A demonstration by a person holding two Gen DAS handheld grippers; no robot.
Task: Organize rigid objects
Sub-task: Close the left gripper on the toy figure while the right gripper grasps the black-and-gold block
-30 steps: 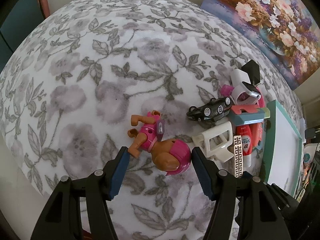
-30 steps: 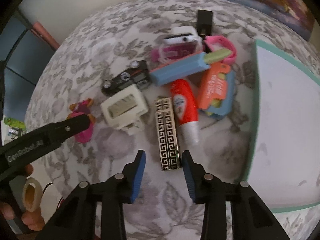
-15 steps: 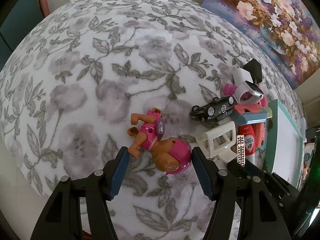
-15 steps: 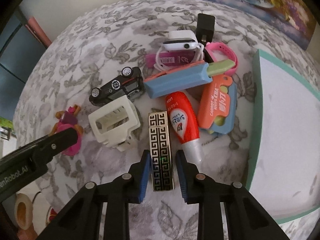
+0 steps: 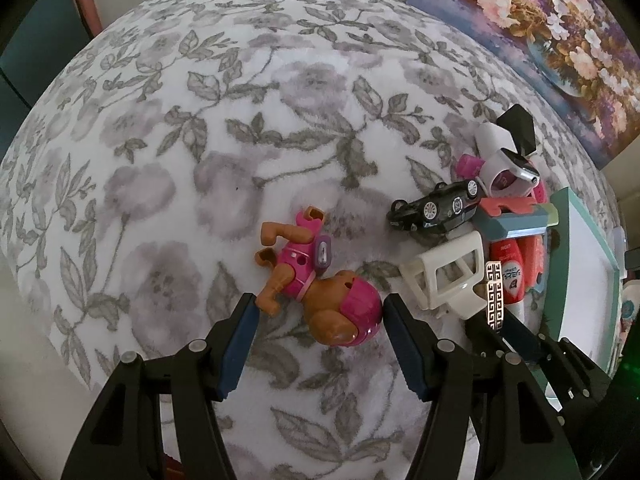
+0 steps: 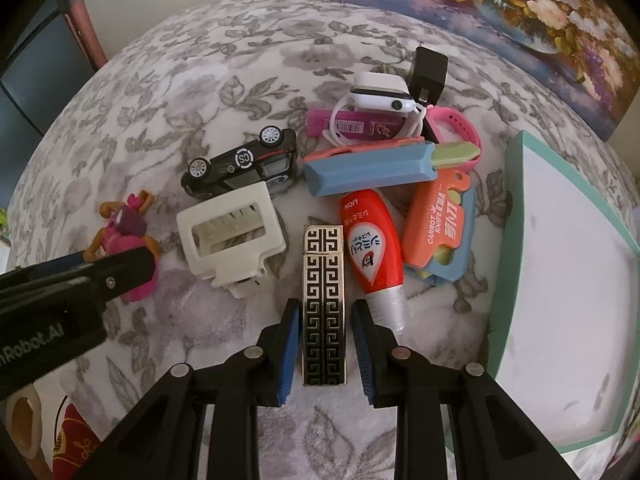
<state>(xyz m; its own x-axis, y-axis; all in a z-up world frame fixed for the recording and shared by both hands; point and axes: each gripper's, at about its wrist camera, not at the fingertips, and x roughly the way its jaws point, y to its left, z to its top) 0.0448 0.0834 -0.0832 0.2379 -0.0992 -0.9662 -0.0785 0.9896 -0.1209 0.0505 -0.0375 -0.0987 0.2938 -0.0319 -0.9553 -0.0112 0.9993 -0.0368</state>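
Observation:
A brown and pink pup figure [image 5: 320, 296] lies on its side on the floral blanket. My left gripper [image 5: 320, 304] stands open around the pup's head, its left pad well clear of it. A slim black and silver patterned lighter [image 6: 323, 280] lies flat in front of the pile, and my right gripper [image 6: 326, 306] is shut on its near half, one pad on each long side. In the left wrist view the lighter [image 5: 495, 296] shows at the right between the right gripper's black fingers [image 5: 482, 334]. The left gripper's finger [image 6: 80, 280] crosses the pup [image 6: 128, 232] in the right wrist view.
Behind the lighter lies a pile: white hair claw [image 6: 230, 236], black toy car [image 6: 244, 164], red tube [image 6: 372, 248], blue bar [image 6: 372, 164], orange carrot knife [image 6: 436, 220], white watch [image 6: 380, 94], black charger [image 6: 430, 68]. A teal-rimmed white tray [image 6: 508, 240] sits at the right. A flower painting [image 6: 520, 0] leans behind.
My right gripper has come forward and down over the patterned lighter, and its jaws have closed in from wide apart onto the lighter's sides. The left gripper and the pup have stayed put.

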